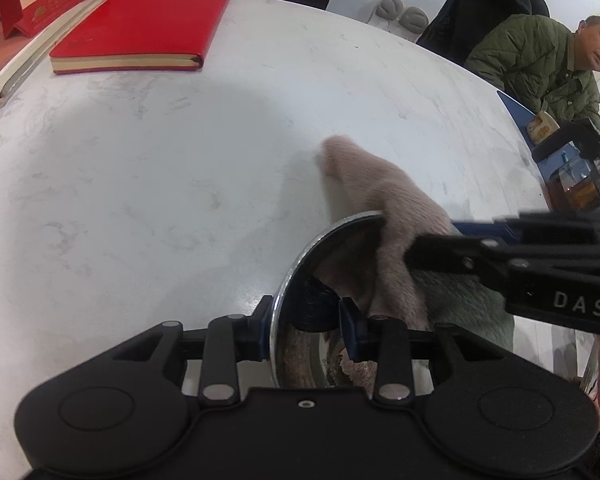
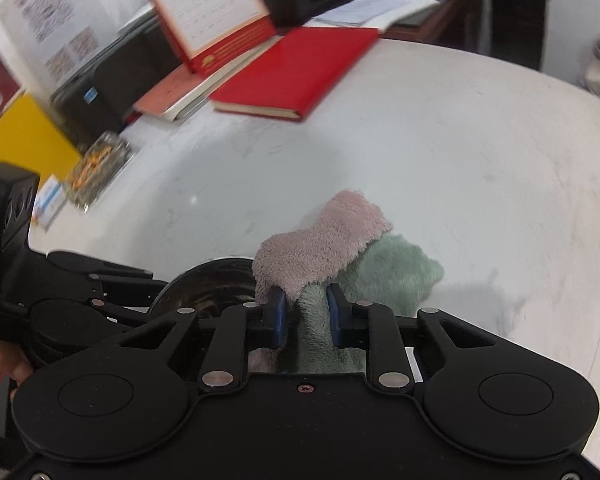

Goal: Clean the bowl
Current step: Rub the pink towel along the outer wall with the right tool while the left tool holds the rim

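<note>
A steel bowl (image 1: 300,264) stands on the white marble table (image 1: 140,168), close in front of the left wrist camera. My left gripper (image 1: 308,332) is shut on the bowl's near wall, one finger outside the rim and one inside. A fluffy cloth (image 1: 380,188), pink on one side and green on the other, hangs over the bowl's right rim. My right gripper (image 1: 432,240) comes in from the right, shut on it. In the right wrist view the cloth (image 2: 328,236) is pinched between the right gripper's (image 2: 307,314) blue pads. The bowl (image 2: 216,280) shows dark to their left.
A red notebook (image 1: 140,20) and a desk calendar (image 2: 208,12) lie at the table's far side, on a stack of books. A seated person in a green jacket (image 1: 540,64) and a glass teapot (image 1: 580,180) are at the right edge. A glass dish (image 2: 100,168) sits far left.
</note>
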Demonstrator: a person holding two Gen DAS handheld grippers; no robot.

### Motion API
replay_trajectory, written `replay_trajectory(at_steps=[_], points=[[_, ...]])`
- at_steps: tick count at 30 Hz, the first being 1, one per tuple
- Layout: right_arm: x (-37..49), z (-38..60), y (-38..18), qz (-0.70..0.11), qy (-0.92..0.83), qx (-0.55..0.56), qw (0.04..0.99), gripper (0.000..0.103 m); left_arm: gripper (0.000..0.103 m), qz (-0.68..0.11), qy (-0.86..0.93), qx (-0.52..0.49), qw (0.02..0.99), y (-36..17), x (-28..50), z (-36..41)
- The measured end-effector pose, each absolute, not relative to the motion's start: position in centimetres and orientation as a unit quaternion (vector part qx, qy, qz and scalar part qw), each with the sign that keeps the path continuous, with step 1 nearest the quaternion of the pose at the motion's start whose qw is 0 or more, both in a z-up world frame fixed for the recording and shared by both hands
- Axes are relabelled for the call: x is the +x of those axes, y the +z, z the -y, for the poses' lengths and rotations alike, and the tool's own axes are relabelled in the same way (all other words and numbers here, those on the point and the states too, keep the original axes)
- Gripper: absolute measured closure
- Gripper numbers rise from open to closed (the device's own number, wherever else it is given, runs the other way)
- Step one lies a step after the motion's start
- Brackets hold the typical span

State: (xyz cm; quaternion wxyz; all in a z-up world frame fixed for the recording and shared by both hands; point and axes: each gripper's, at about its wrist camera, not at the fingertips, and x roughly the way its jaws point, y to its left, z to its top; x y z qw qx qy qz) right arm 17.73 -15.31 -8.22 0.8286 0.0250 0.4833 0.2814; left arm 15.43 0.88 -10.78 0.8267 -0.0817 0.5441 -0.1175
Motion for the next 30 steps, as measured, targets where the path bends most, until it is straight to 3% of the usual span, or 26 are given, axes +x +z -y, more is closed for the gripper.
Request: replay_trajectory(at_steps=[5,12,20,30], points=[[15.6,17.4,-8.8,-0.495,0.241,0.077,0.831,0.089,0.071,-0.54,-0.112,-0.086,0.83,-10.8,15.3,-0.9],[12.8,19.0,-9.7,-0.51,0.194,0.162,0.822,0.086,0.07,-0.535,-0.103,-0.093,0.834,-10.8,15.1,-0.8],[13.5,18.6,-9.4,-0.506,0.2,0.134,0.828,0.088,0.074,-0.541,-0.098,-0.096,0.83,-10.3,13.7,-1.2],[13.4,18.3,-9.0,-0.506,0.206,0.117,0.829,0.088,0.07,-0.535,-0.144,-0.054,0.831,-9.3,16.0,-1.0]])
